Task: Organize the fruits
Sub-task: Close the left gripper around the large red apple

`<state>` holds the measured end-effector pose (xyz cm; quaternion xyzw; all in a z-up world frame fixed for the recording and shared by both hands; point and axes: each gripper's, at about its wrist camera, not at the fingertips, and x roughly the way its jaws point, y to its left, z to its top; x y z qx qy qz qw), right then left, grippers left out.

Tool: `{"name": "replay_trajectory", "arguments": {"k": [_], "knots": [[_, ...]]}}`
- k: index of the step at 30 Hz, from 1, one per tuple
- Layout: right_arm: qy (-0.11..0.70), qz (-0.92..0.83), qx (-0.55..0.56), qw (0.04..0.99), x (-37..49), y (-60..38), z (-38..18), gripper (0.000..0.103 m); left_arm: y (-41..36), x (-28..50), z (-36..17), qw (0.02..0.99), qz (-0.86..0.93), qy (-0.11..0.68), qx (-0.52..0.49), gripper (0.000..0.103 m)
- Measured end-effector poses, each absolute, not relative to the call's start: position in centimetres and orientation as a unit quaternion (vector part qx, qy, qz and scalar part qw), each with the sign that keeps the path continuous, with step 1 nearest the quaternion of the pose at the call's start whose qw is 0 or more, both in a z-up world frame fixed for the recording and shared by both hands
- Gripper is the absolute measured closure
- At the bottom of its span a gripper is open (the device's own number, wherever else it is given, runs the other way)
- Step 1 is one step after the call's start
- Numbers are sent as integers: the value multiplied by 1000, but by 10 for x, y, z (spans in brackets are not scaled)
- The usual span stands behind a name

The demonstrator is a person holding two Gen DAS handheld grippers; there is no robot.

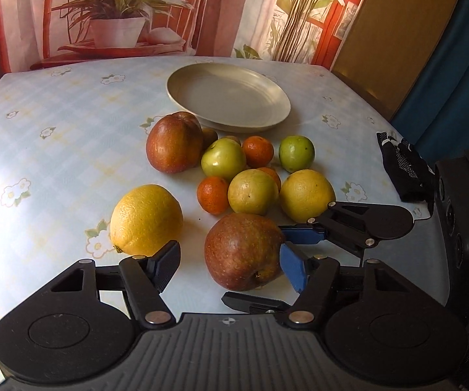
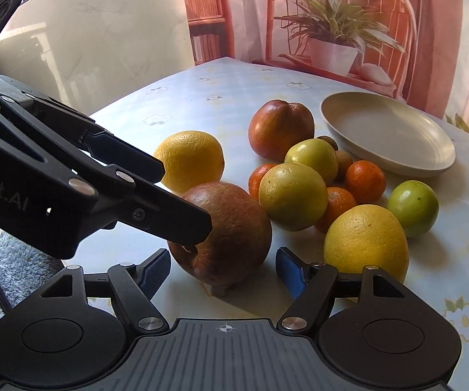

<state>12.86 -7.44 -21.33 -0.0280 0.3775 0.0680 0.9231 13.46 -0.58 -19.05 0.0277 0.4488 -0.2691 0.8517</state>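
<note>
A near red apple (image 1: 242, 251) (image 2: 224, 233) lies on the flowered tablecloth between the fingers of both grippers. My left gripper (image 1: 231, 265) is open around it, its fingers wide apart; it enters the right wrist view from the left (image 2: 185, 195). My right gripper (image 2: 223, 270) is open, one finger on each side of the same apple; it comes in from the right in the left wrist view (image 1: 267, 267). A beige plate (image 1: 227, 97) (image 2: 387, 133) sits empty behind the fruit pile. A second red apple (image 1: 174, 143) (image 2: 280, 128) lies near the plate.
Loose fruit lies between apples and plate: a yellow orange (image 1: 146, 220) (image 2: 190, 161) at the left, another (image 1: 306, 195) (image 2: 366, 242) at the right, green fruits (image 1: 296, 153), small tangerines (image 1: 213, 194). A dark glove (image 1: 403, 169) lies at the right table edge. A printed backdrop stands behind.
</note>
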Motion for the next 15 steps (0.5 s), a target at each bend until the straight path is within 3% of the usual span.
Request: {"name": "replay_trajectory", "arguments": {"k": [3, 5, 15], "knots": [[373, 70, -25, 925, 129, -76, -213, 36, -8, 139, -193, 849, -270, 454, 19, 36], [372, 77, -21, 925, 129, -77, -213, 43, -9, 142, -193, 846, -273, 458, 13, 37], [397, 96, 40, 912, 126, -88, -208, 44, -6, 140, -192, 836, -284, 469, -4, 38]]}}
